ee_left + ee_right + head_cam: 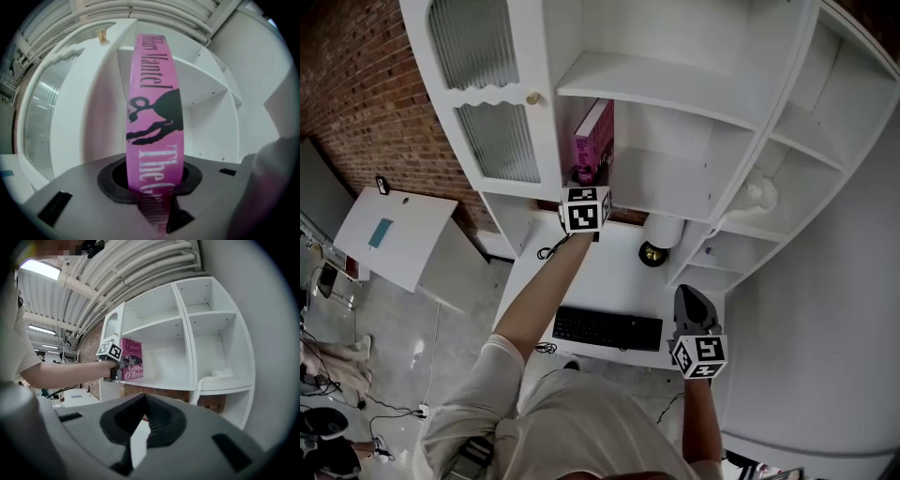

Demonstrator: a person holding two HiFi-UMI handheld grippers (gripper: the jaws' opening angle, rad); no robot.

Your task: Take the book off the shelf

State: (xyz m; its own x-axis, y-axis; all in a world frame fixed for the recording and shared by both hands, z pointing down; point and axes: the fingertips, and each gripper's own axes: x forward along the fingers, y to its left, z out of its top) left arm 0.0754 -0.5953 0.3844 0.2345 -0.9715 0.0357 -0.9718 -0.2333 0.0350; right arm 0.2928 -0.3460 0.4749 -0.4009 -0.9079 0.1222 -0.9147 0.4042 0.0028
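L gripper (585, 180) is at the shelf unit (656, 82), arm extended, jaws clamped approx. mid-width on the lower spine of the pink book (596, 136). The book stands upright in the compartment, against its L wall, at 12 o'clock from the marker cube. The left gripper view confirms the spine (152, 117) between the jaws. R gripper (687, 293) is at 4 o'clock from the L unit, over the desk (600, 272), jaws at a narrow gap, empty. Keyboard (607, 328) is at 9 o'clock from the R gripper.
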